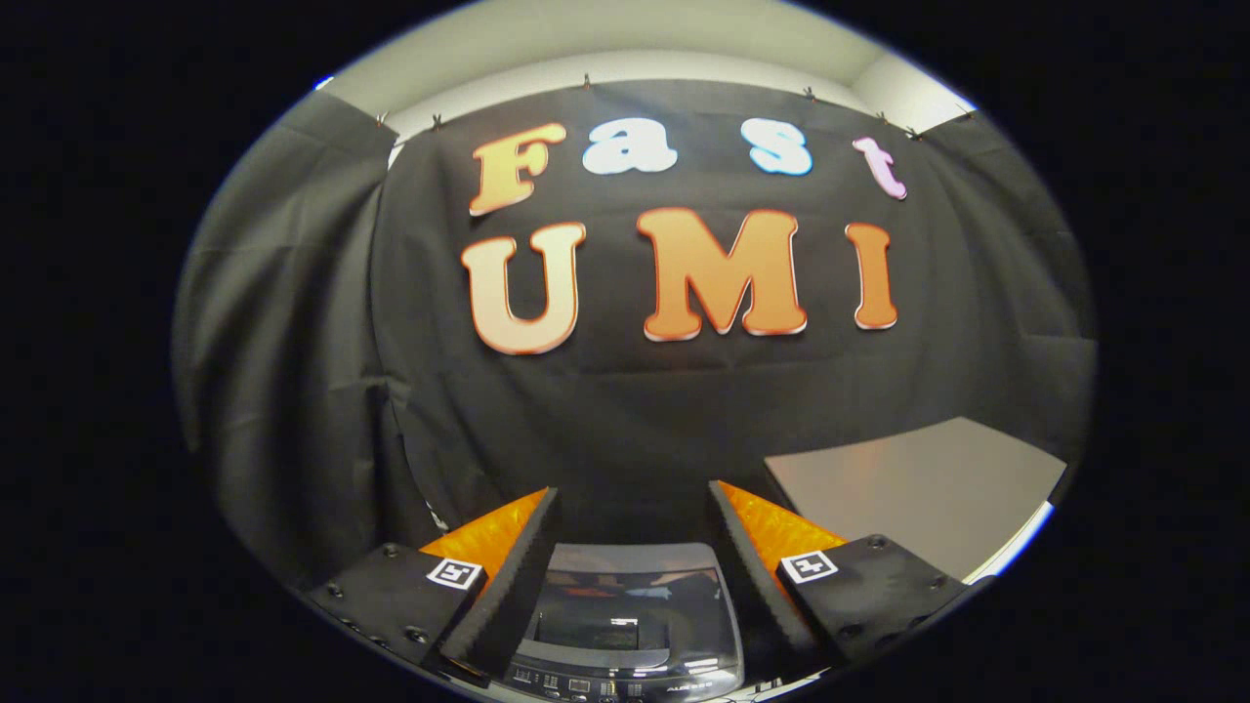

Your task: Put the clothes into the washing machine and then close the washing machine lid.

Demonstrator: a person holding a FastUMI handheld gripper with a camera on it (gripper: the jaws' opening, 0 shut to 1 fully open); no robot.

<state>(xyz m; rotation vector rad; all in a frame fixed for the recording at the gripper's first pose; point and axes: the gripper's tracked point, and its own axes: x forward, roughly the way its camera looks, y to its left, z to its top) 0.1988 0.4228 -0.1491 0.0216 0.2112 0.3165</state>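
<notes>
My gripper (633,493) is open, its two fingers spread wide with nothing between them. Below and between the fingers sits the washing machine (625,625), seen from above. Its dark glossy lid (630,605) lies flat and closed, reflecting the room. A control panel (625,679) with small buttons runs along the machine's near edge. No clothes can be seen in the view.
A grey table top (918,488) stands to the right of the machine, beyond my right finger. The booth's black cloth wall (635,391) hangs close behind the machine and wraps round the left side.
</notes>
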